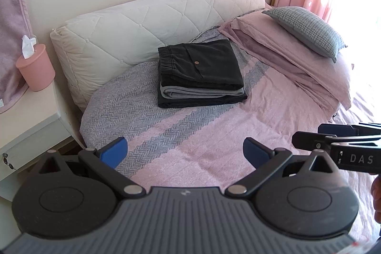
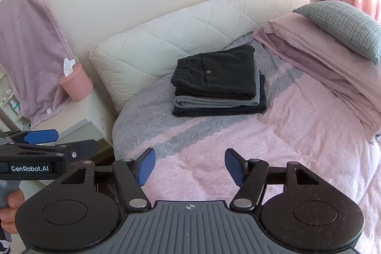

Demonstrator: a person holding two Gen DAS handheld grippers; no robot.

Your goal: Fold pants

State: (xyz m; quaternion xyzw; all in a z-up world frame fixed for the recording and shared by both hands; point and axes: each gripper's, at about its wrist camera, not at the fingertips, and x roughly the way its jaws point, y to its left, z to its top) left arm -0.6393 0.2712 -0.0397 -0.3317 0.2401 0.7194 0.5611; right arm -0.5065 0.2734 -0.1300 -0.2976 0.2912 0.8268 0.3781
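On the bed (image 1: 214, 146) at twelve o'clock, folded pants (image 1: 201, 73) lie stacked; left gripper (image 1: 185, 154) and right gripper (image 2: 190, 167) hover apart, empty.

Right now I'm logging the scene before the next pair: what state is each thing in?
Top black pants: folded, on the stack.
Grey pants: folded, mid-stack.
Bottom dark pants: folded, under the others.
Left tool: open, empty.
Right tool: open, empty.
Tissue holder: upright, tissue sticking out.
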